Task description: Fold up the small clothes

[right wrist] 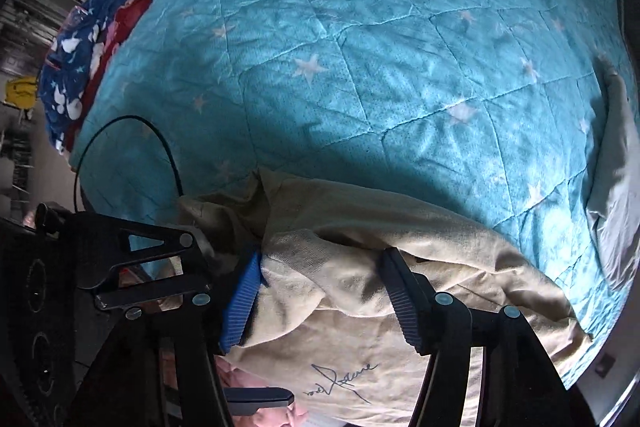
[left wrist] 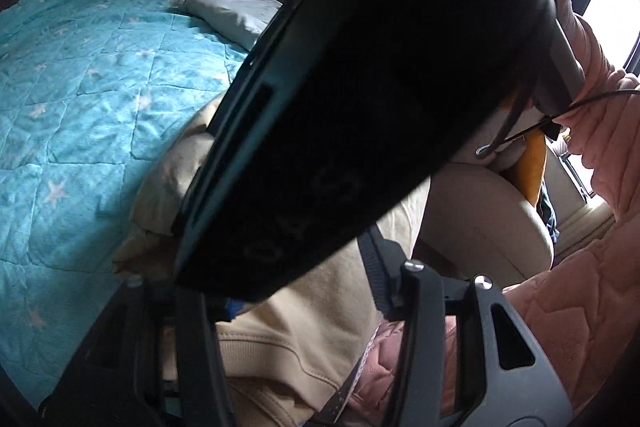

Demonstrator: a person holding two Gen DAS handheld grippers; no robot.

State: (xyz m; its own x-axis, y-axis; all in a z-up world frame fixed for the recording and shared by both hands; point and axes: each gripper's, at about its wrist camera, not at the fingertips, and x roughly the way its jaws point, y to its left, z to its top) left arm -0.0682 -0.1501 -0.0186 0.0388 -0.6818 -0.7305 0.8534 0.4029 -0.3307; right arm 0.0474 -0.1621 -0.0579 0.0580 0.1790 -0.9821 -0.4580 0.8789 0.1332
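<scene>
Lying on a turquoise star-print quilt (right wrist: 360,67) that covers the bed, the cream sweatshirt (right wrist: 360,291) sits directly beneath the right gripper (right wrist: 324,291). Its jaws stand apart with the cloth between them, not pinched. A blue ribbed cuff (right wrist: 240,303) lies just inside the left-hand finger. The printed signature (right wrist: 344,381) reads upside down, nearer the camera than the fingertips. The garment is crumpled; its long axis cannot be determined.

In the left wrist view, a large black device body (left wrist: 360,87) blocks the centre. The left gripper (left wrist: 304,315) is largely hidden behind it; whether it grips the sweatshirt cannot be told. A pink quilted sleeve (left wrist: 600,155) occupies the right. A grey pillow (left wrist: 236,15) lies beyond the jaws.
</scene>
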